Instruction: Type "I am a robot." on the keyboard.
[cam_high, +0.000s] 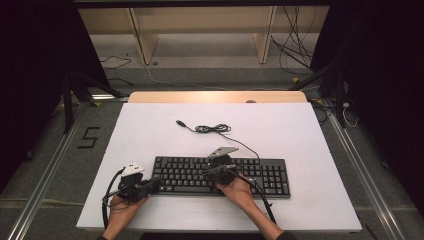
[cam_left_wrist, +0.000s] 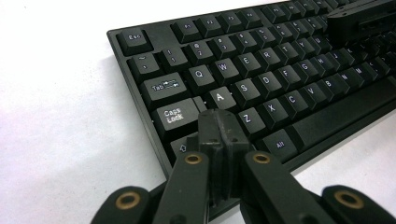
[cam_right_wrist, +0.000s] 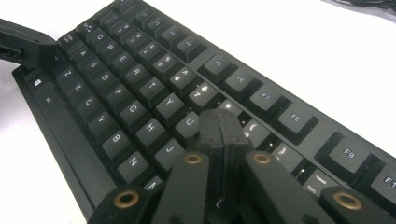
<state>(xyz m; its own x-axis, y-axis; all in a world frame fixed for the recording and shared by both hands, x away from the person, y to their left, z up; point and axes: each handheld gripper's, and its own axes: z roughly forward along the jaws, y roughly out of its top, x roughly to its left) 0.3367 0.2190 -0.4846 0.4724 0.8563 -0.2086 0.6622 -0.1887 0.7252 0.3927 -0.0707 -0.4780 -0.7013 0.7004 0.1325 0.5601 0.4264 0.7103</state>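
White table (cam_high: 150, 125) carried everything; a strip of bare wood showed along its far edge. Beyond it, grey floor with loose cables and the legs of a wooden shelf.

Black keyboard (cam_high: 220, 176) lay flat on the near half of the table, long side parallel to the near edge, roughly centred and slightly toward the right. Its cable (cam_high: 215, 129) ran from the back edge toward the far side, bunched in a small coil, and ended in a plug lying loose on the white surface, well apart from the keyboard.

Left gripper (cam_high: 150, 186) was held in the person's left hand (cam_high: 122, 202) at the keyboard's left end, pointing right. In the left gripper view its jaws were pressed together with nothing between them, tips (cam_left_wrist: 219, 128) over the lower-left keys, between Caps Lock and Z, just above the left Shift. Contact with a key: could not tell.

Right gripper (cam_high: 220, 171) was held in the right hand (cam_high: 237, 190) over the middle of the keyboard, grey plate on top. In the right gripper view its jaws were likewise closed on each other, empty, tips (cam_right_wrist: 222, 126) near the U and J keys. Whether they touched a key could not be told.

The left gripper also appeared in the right gripper view at the upper left corner, at the keyboard's end.
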